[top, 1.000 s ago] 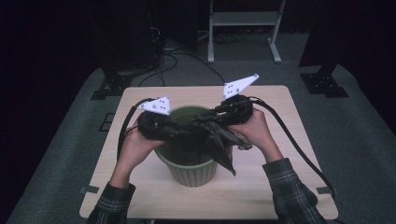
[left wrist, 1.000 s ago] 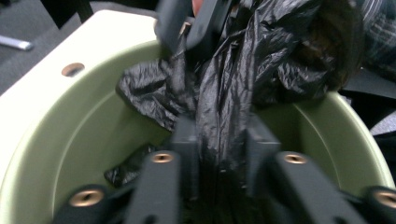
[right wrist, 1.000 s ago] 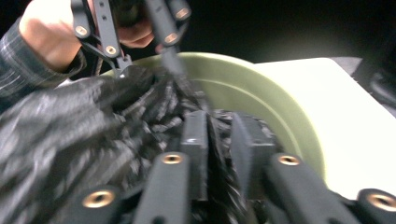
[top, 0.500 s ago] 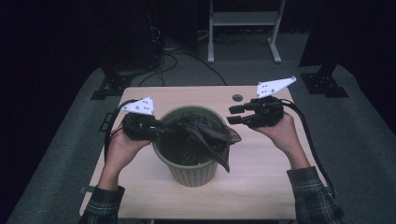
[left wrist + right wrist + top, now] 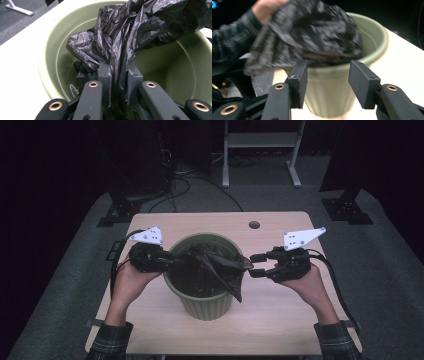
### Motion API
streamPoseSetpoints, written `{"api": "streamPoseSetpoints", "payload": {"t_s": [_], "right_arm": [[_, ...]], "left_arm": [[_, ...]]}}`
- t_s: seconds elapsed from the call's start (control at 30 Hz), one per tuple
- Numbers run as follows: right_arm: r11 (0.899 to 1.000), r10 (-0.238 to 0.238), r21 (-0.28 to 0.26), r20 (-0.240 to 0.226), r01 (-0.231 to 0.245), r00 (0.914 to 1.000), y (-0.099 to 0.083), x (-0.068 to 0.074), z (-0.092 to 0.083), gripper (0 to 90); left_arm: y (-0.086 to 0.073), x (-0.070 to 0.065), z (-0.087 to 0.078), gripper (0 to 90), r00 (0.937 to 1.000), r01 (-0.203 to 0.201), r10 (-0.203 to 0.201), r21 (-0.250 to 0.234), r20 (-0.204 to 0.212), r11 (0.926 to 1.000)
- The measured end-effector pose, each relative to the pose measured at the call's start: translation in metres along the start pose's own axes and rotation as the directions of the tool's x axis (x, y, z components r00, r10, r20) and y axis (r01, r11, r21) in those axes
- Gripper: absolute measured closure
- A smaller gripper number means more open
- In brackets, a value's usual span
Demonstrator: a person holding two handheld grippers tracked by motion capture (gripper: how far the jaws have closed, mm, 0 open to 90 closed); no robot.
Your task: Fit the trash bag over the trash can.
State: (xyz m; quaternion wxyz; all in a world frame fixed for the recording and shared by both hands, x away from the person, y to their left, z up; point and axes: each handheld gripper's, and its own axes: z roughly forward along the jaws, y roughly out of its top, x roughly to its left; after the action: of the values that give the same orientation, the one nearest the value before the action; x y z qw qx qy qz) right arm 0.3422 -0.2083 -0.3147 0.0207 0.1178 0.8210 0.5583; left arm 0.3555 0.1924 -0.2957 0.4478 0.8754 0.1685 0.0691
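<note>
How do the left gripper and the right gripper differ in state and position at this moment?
The left gripper is shut on the black plastic bag, its fingers pinching a fold; the right gripper is open, nothing between its fingers, its jaws just having been opening. The left gripper reaches over the rim of the green bin; the right gripper sits outside the bin, clear of it. Both are hand-held, pointing inward at the bin.

Light wood-grain table [image 5: 280, 325] sitting on grey floor [image 5: 390, 285], round hole [image 5: 254, 225] showing near far edge. Green bin [image 5: 204, 304] standing upright directly on top, roughly centred, slightly toward near side. Black plastic bag [image 5: 215, 265] bunching inside bin, one flap hanging over its rim on the right. Forearms hovering above near corners.
</note>
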Motion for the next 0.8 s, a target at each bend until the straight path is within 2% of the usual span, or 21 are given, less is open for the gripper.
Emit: {"api": "streamPoseSetpoints", "payload": {"t_s": [0.13, 0.2, 0.23, 0.33, 0.43, 0.57, 0.67, 0.8], "right_arm": [[1.000, -0.012, -0.018, -0.027, 0.011, 0.9996, 0.004, 0.004, 0.006, 45.2], [1.000, -0.019, -0.012, -0.030, 0.018, 0.9994, 0.007, 0.005, 0.011, 47.9], [1.000, -0.025, -0.008, -0.034, 0.025, 0.9991, 0.008, 0.005, 0.014, 57.8], [0.999, -0.047, -0.004, -0.042, 0.047, 0.9980, 0.012, 0.005, 0.020, 76.0], [0.999, -0.051, 0.006, -0.041, 0.051, 0.9979, 0.016, 0.002, 0.025, 87.2], [0.999, -0.046, 0.009, -0.018, 0.046, 0.9988, 0.021, -0.004, 0.028, 89.3], [0.999, -0.039, 0.008, 0.006, 0.039, 0.9992, 0.024, -0.011, 0.029, 89.5], [0.999, -0.029, 0.018, 0.041, 0.029, 0.9987, 0.026, -0.019, 0.030, 89.6]], "left_arm": [[0.000, -0.001, 0.002, 77.9, 1.0000, 0.002, -0.002, -0.001, 0.004, 1.0000], [-0.001, -0.002, 0.003, 77.4, 0.9999, -0.004, 0.004, 0.000, 0.010, 1.0000], [-0.001, -0.003, 0.003, 76.1, 1.0000, -0.004, 0.004, 0.002, 0.009, 1.0000], [-0.001, -0.005, 0.003, 69.8, 1.0000, -0.004, 0.004, -0.008, -0.004, 1.0000], [-0.001, -0.006, -0.001, 60.1, 0.9999, -0.005, 0.005, -0.020, -0.014, 0.9998], [0.000, -0.009, -0.006, 37.8, 0.9993, -0.014, 0.013, -0.024, -0.035, 0.9996], [0.003, -0.013, -0.013, 24.3, 0.9978, -0.031, 0.029, -0.041, -0.060, 0.9986], [0.007, -0.017, -0.021, 17.6, 0.9979, -0.046, 0.043, -0.059, -0.049, 0.9972]]}}
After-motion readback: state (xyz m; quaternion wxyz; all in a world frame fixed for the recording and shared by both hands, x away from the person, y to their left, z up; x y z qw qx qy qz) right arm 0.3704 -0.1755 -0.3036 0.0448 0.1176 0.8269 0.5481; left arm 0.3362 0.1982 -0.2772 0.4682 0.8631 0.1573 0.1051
